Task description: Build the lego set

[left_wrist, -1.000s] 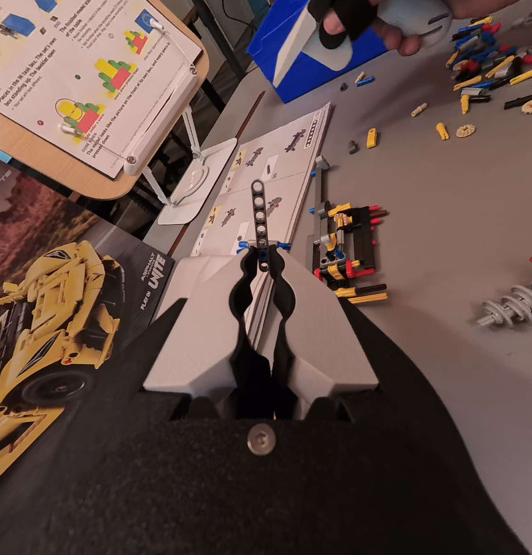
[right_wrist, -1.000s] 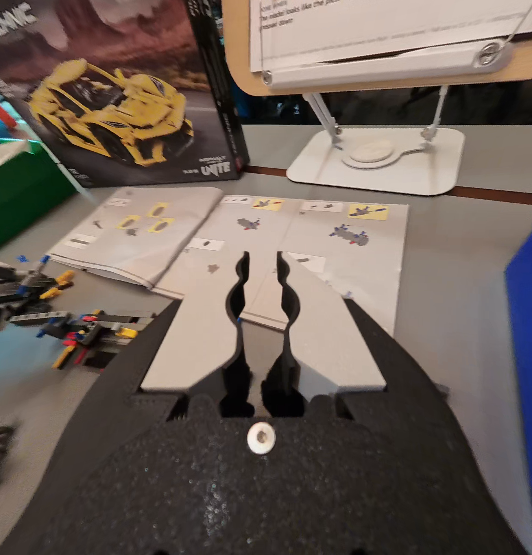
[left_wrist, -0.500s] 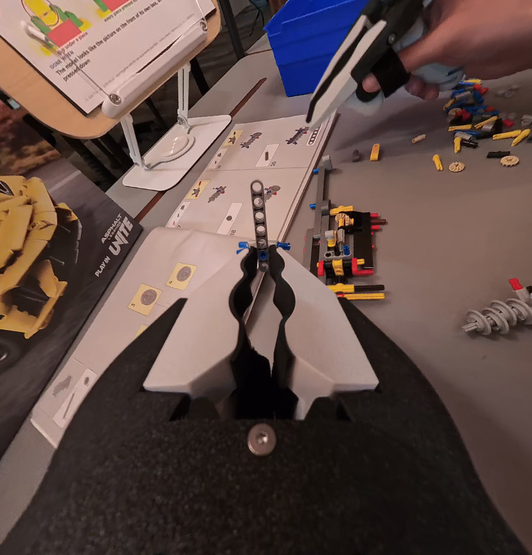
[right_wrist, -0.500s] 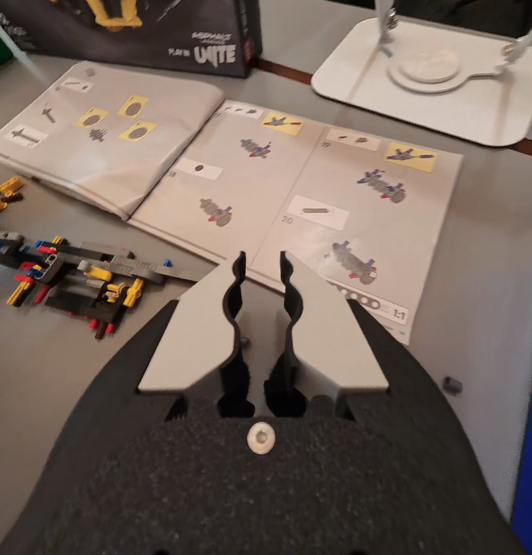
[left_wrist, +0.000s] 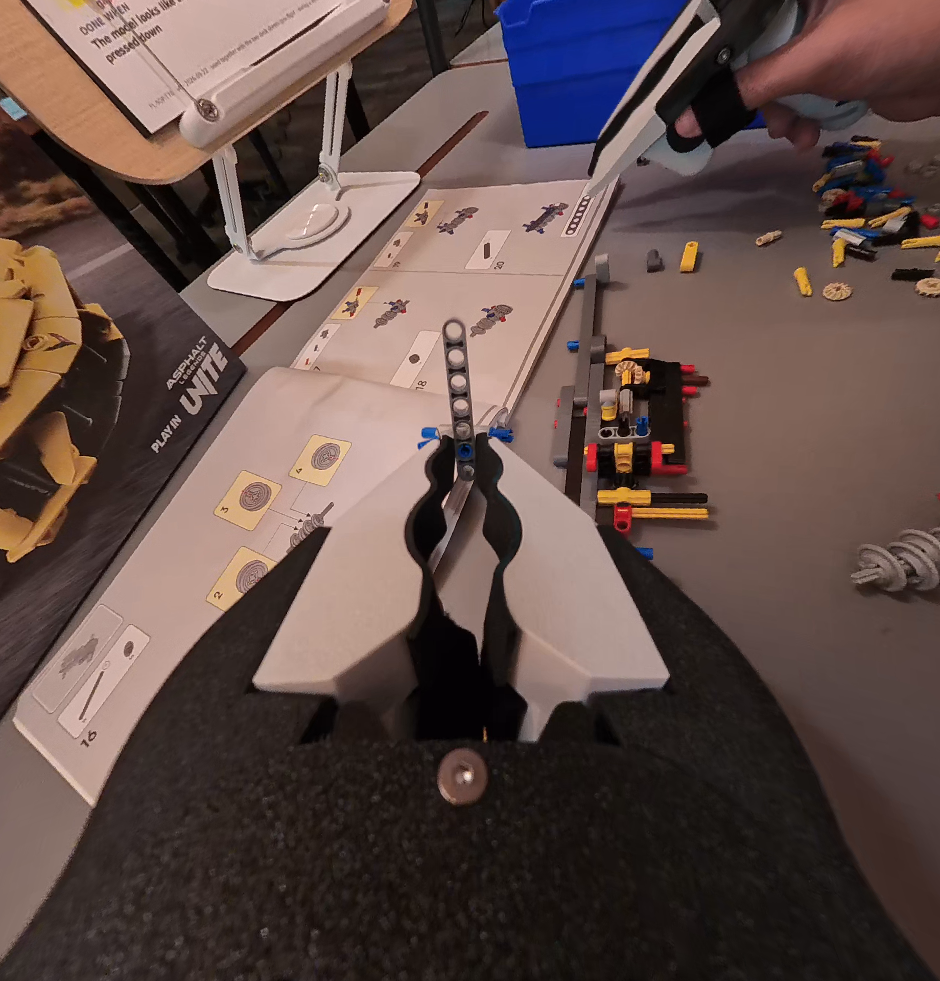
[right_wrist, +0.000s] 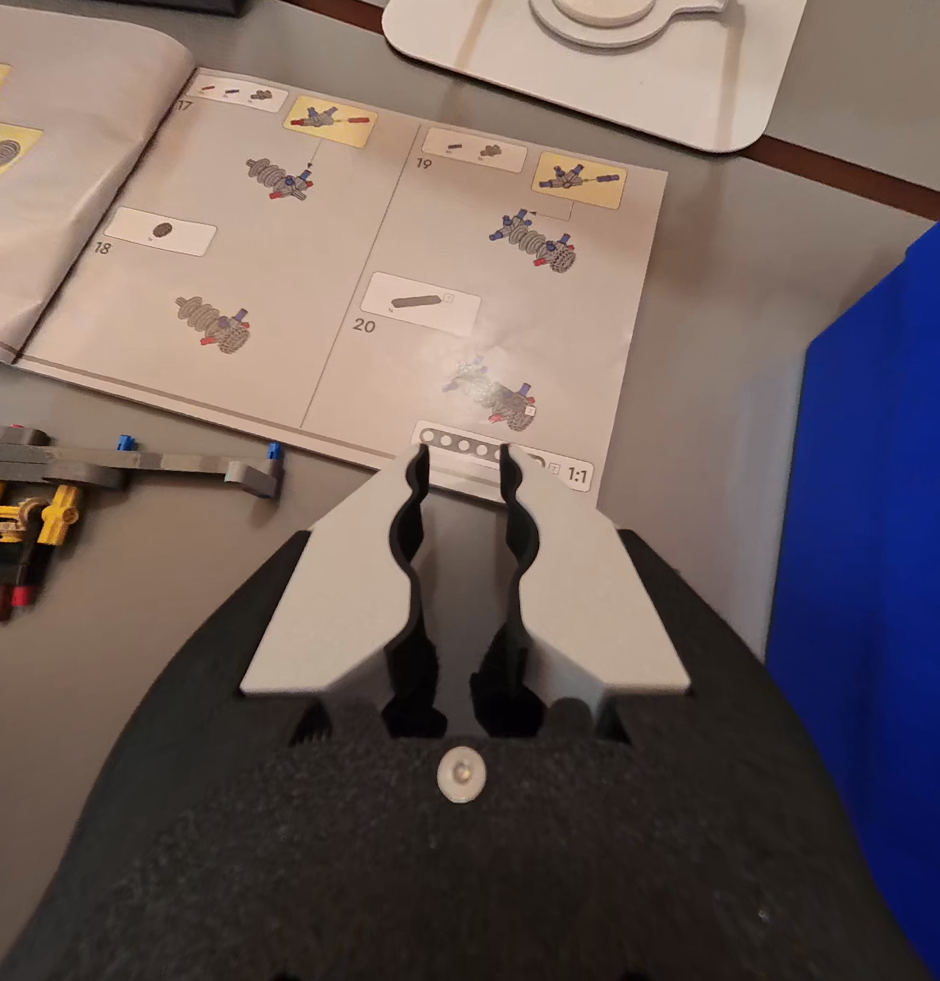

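Observation:
My left gripper (left_wrist: 465, 451) is shut on the lower end of a grey beam with holes (left_wrist: 457, 382), which carries blue pins and points up over the open instruction booklet (left_wrist: 457, 255). The partly built black, yellow and grey assembly (left_wrist: 627, 435) lies on the grey table to the right of the booklet. It also shows at the left of the right wrist view (right_wrist: 32, 504). My right gripper (right_wrist: 462, 454) is open and empty, its tips over the booklet's near right corner (right_wrist: 510, 462). In the left wrist view a hand holds the right gripper (left_wrist: 600, 175) at that corner.
A grey spiral gear assembly (left_wrist: 908, 562) lies at the right. A pile of loose pieces (left_wrist: 871, 201) is at the far right. A blue bin (right_wrist: 882, 478) stands close to the right gripper. The set's box (left_wrist: 59, 398) and a document stand's white base (left_wrist: 319, 228) are on the left. My left tips are roughly 15 cm from the grey spiral gear assembly (left_wrist: 908, 562).
The right gripper has come down and forward onto the booklet's corner, its jaws a little wider apart. The left gripper still holds the beam and has shifted over the booklet.

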The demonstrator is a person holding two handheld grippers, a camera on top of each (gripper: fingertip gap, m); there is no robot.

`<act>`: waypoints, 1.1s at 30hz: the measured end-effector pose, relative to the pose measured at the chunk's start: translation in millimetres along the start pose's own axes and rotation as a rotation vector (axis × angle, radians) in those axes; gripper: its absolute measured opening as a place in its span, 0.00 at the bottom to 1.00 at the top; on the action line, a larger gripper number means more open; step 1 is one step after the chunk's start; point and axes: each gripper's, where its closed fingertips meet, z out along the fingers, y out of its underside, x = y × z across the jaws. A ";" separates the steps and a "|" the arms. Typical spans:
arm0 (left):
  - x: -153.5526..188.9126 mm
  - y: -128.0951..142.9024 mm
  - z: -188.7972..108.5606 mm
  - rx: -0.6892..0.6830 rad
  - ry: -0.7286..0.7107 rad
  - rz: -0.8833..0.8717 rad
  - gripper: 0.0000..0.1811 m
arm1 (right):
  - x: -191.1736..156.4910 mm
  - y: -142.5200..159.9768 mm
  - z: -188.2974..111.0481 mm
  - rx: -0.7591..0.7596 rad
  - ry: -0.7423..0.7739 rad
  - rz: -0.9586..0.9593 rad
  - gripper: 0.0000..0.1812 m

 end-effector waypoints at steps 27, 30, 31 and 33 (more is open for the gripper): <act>0.9 0.0 1.8 -0.002 -0.015 0.034 0.03 | -56.5 -20.9 -5.2 0.119 -0.244 -0.102 0.14; 8.1 -4.6 3.0 0.006 -0.001 0.058 0.03 | -127.6 -43.6 -33.5 0.274 -0.568 -0.158 0.14; 13.2 -10.3 2.2 0.035 0.020 0.047 0.03 | -150.2 -48.3 -44.0 0.325 -0.662 -0.189 0.14; 24.5 -30.5 -3.1 0.141 0.077 -0.009 0.03 | -186.4 -58.1 -63.2 0.391 -0.828 -0.133 0.08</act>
